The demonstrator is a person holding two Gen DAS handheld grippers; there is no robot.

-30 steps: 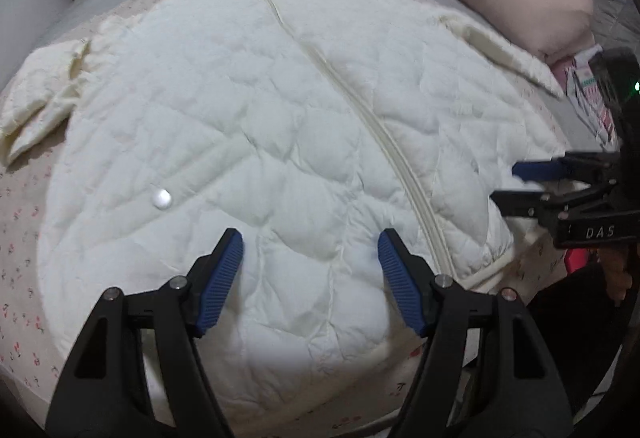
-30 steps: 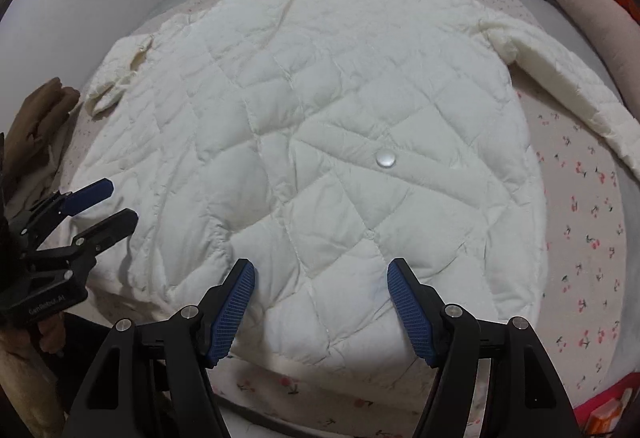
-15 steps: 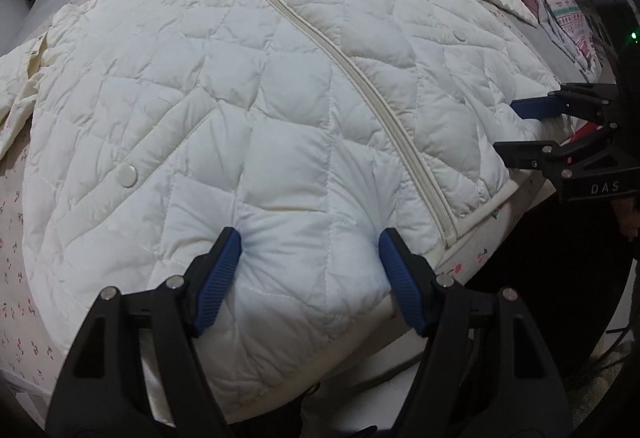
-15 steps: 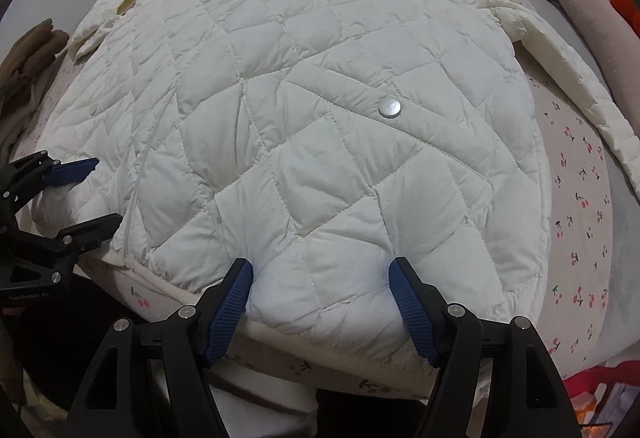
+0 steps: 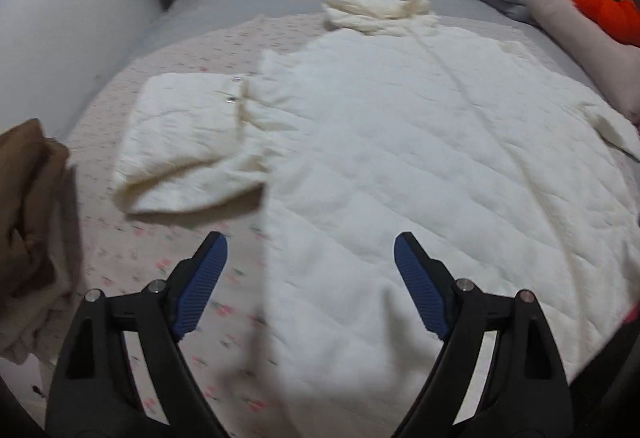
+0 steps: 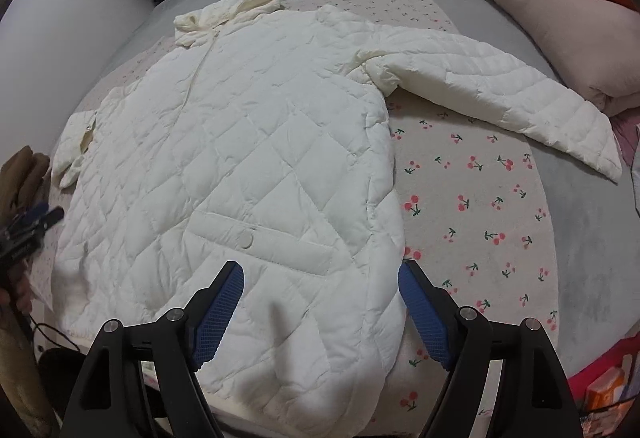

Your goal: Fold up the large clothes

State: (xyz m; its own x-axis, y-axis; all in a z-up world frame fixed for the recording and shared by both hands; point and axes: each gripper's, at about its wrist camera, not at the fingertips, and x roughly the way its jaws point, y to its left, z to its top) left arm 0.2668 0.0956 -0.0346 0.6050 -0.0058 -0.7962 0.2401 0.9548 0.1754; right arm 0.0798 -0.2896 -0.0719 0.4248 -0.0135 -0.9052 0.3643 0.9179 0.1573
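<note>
So the coat is lying flat on the cherry sheet, front side up, and both grippers have just let go of the hem. Half a second back each pair of fingers was bunching the padded bottom edge between them; now the jaws have been opening wider and both have pulled up and away, so nothing is getting pinched anymore. I'm reading that as the smoothing tug being done and the actual folding about to start.

Looks-wise: it's cream, quilted in diamonds, puffy, zipped shut down the middle, with a pocket flap and snap sitting just ahead of the right gripper. The hood is bunched at the far end. One sleeve is stretching out far past the right fingers and off to their right side, the other sleeve is lying doubled up ahead of the left gripper, off to its left.

The left gripper is hanging spread over the coat's side edge, one finger above sheet, the other above quilting. The right one is spread over the hem corner, its right finger hanging over the sheet.

Further out there's a pink pillow and a brown cloth.
</note>
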